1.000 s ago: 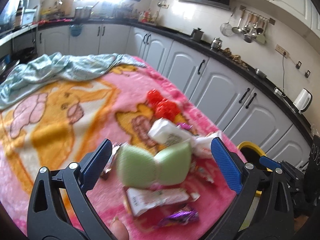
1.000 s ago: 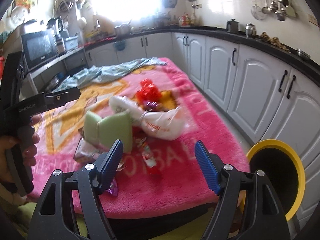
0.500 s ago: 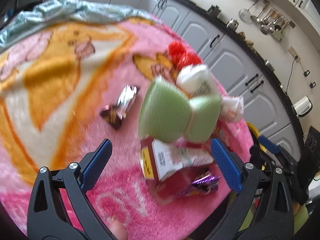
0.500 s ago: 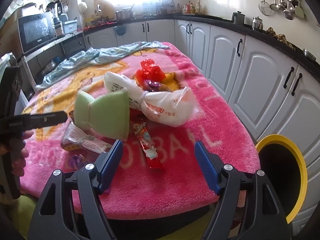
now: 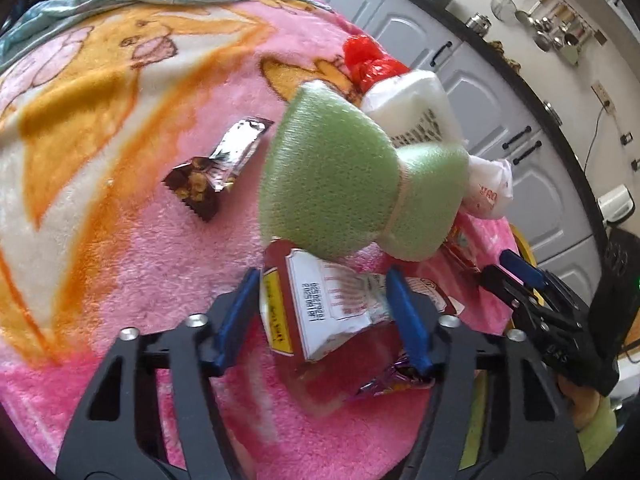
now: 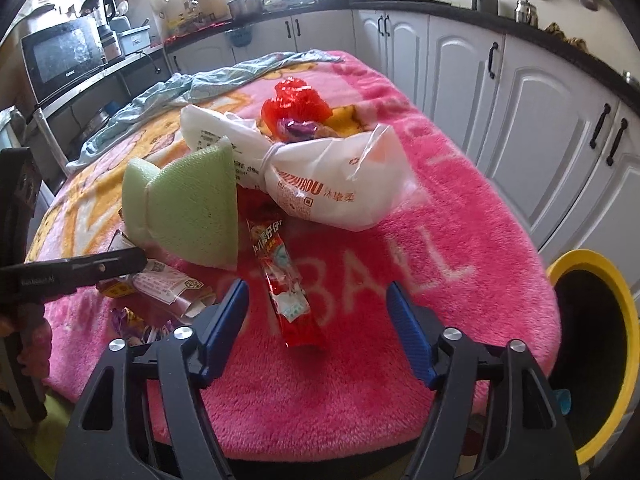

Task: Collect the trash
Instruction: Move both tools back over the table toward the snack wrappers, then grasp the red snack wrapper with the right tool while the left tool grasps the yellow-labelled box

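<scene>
A: Left gripper (image 5: 326, 312)?
B: Jaws spread, either side of a white-and-red wrapper (image 5: 336, 304) on the pink blanket (image 5: 120, 248); contact unclear.
A: Right gripper (image 6: 316, 328)?
B: Spread, empty, over a red snack packet (image 6: 286, 284).
A: Other trash?
B: Green sponge (image 6: 192, 208), white bag (image 6: 336, 192), red bag (image 6: 296, 100), brown wrapper (image 5: 218, 168). Yellow bin (image 6: 592, 344) beside the table.

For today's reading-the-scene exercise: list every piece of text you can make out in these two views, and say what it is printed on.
"BALL": white letters on the pink blanket.
"U", after unclear red letters: white plastic bag.
Red snack wrapper: characters too blurred.
Crumpled white wrapper: barcode and print unreadable.
Microwave: brand too small.
</scene>
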{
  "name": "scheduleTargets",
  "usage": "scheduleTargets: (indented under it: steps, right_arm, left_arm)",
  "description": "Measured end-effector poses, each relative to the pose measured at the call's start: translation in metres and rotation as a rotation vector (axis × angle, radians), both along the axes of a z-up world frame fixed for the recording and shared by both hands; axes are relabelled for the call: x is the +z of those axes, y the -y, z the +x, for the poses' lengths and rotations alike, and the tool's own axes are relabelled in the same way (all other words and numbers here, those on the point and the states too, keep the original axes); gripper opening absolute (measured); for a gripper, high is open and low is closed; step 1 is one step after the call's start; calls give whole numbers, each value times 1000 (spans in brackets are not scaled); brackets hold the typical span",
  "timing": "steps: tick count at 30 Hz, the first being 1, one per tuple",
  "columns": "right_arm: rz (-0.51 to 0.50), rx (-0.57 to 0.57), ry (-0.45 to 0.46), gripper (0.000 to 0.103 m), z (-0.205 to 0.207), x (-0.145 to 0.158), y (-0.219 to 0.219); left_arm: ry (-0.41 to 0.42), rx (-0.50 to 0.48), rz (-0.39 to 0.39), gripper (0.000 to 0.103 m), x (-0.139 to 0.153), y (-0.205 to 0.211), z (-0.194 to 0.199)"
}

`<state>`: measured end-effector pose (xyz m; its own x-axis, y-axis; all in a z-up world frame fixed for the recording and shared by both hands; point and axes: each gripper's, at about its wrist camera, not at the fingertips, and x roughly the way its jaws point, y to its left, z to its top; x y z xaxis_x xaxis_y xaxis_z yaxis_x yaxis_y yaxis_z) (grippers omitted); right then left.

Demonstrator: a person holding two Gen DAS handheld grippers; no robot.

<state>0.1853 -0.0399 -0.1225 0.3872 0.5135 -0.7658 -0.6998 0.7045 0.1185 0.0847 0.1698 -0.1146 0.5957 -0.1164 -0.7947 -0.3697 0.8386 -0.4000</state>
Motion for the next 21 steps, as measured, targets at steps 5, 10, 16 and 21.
scheduleTargets:
  steps: [5, 10, 16, 21]
  right_arm:
    - [1, 13, -37, 49, 7, -9, -6]
    - [-16, 78, -48, 25, 1, -16, -16]
    - [-26, 94, -18, 17, -6, -11, -11]
    - [-2, 74, -31, 17, -6, -1, 6]
  left_arm:
    - [2, 2, 30, 41, 0, 0, -1]
    - [16, 2, 16, 35, 2, -2, -3]
    - [53, -9, 12, 35, 13, 0, -10]
    - [107, -19, 25, 35, 32, 4, -16]
